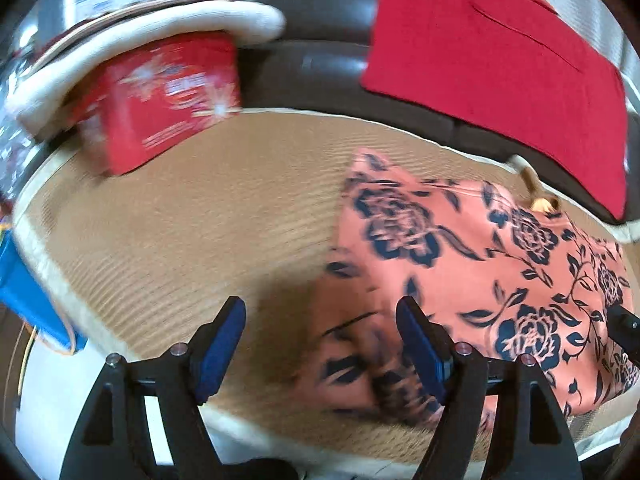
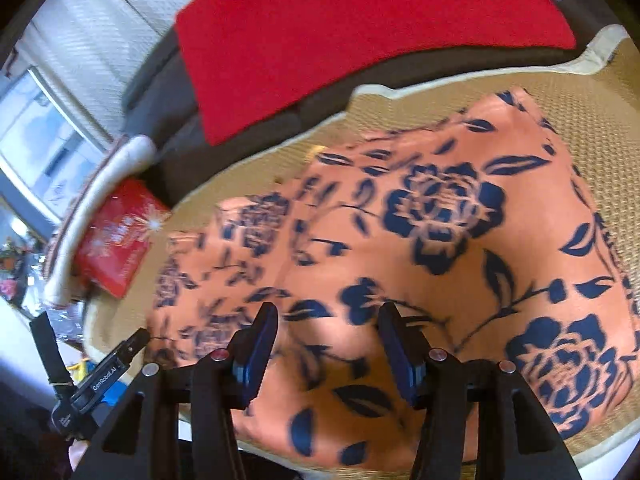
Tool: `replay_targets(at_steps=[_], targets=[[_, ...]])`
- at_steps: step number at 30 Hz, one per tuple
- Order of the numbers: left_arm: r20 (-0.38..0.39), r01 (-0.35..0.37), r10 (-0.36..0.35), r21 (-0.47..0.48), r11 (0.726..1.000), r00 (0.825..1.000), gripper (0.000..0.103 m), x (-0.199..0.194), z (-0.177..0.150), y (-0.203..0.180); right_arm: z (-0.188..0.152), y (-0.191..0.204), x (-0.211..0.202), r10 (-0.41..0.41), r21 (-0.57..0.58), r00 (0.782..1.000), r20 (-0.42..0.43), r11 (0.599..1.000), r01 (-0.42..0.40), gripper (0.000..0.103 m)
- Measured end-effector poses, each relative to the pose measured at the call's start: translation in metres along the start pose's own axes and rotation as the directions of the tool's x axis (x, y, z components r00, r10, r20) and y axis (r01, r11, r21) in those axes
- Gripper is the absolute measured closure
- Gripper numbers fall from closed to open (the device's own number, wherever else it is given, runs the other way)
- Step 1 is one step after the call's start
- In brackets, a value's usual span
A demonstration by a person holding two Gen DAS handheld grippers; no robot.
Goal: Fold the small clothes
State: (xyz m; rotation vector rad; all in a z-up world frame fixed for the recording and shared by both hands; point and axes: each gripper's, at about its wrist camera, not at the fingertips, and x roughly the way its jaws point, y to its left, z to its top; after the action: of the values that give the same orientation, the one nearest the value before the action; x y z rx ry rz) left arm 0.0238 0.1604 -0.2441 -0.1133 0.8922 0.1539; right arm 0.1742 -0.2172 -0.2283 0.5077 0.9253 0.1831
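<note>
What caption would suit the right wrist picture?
Open right tongs hover over an orange floral garment spread on a woven mat.

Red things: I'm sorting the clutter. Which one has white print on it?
The red box under the white cushion at the mat's left end; the red cloth on the sofa is plain.

An orange garment [image 2: 420, 240] with dark blue flowers lies spread on a woven mat [image 2: 600, 96]. The right gripper [image 2: 328, 344] hovers over it, fingers [image 2: 260, 344] apart. A red cloth [image 2: 340, 32] lies behind, a red box [image 2: 120, 240] at left.
</note>
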Motion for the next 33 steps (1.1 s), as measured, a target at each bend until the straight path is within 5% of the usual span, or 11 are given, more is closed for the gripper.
replay_targets(at_steps=[5,11,17,20,24,29,33], targets=[[-0.084,0.050,-0.063,-0.142,0.989,0.994,0.025,-0.010,-0.034,0.020,-0.008,0.026,0.011,0.011,-0.075,1.000,-0.013,0.997,-0.012,0.047],[-0.193,0.117,-0.158,-0.211,0.970,0.968,0.025,0.015,-0.056,0.003,-0.004,0.019,0.029,-0.041,-0.044,0.998,-0.054,0.998,0.039,0.047],[-0.086,0.077,-0.093,-0.178,0.981,0.992,0.026,0.022,-0.023,-0.002,0.010,0.011,0.038,-0.063,-0.055,0.997,-0.054,0.997,0.060,0.048],[-0.055,0.045,-0.054,-0.151,0.987,0.997,0.041,0.026,-0.005,-0.007,0.022,0.006,0.044,-0.057,-0.023,0.996,-0.065,0.998,0.055,0.048],[-0.051,-0.001,-0.007,-0.148,0.989,0.999,0.050,0.039,0.018,-0.009,0.033,0.002,0.051,-0.050,0.009,0.997,-0.061,0.999,0.050,0.048],[-0.070,-0.036,0.026,-0.148,0.988,0.997,0.051,0.044,0.031,-0.008,0.046,-0.001,0.056,-0.044,0.048,0.998,-0.048,0.998,0.047,0.048],[-0.062,-0.020,0.008,-0.184,0.983,0.998,0.046,0.011,0.015,0.005,0.044,-0.001,0.050,-0.040,0.050,0.998,-0.046,0.998,0.043,0.048]])
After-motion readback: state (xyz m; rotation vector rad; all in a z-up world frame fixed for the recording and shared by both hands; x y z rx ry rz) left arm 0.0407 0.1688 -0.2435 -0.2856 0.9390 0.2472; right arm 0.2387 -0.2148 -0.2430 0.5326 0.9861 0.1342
